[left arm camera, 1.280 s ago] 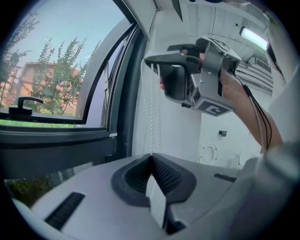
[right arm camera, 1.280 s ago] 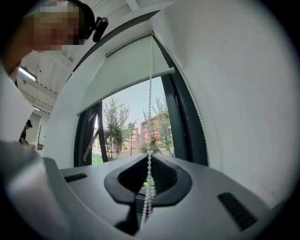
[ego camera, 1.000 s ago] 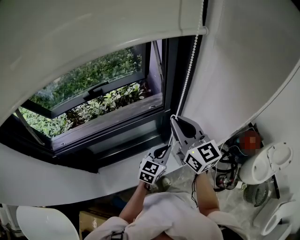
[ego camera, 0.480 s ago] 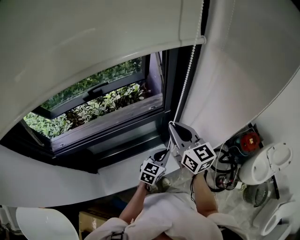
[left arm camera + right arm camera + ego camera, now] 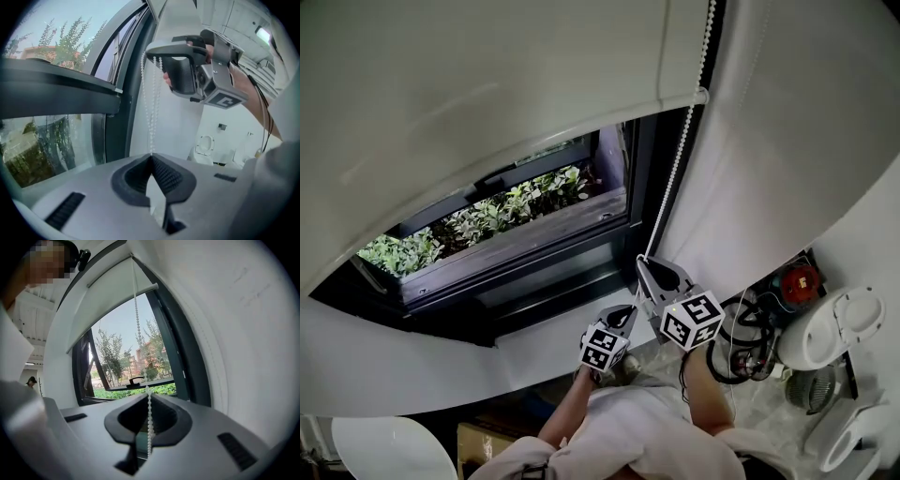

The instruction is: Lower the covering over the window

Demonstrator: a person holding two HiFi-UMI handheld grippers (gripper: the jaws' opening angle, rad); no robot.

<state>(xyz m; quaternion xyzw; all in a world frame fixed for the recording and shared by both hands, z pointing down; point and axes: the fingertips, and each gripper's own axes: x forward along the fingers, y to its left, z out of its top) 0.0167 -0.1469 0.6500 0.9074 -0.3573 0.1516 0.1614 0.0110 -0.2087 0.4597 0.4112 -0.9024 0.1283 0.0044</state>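
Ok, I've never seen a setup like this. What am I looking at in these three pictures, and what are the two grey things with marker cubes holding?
There is no robot arm here. A person holds one gripper in each hand, and the cubes with square markers are part of the grippers. The head view comes from a camera on the person's head, looking down at the window. In it the left gripper is lower and the right gripper is just above it. The other two pictures each come from a camera riding on one gripper, looking along its own jaws. Both grippers are shut on the white bead chain, which hangs beside the window frame and works the roller blind. The blind covers the upper part of the window, with greenery showing below it. No table is in view.
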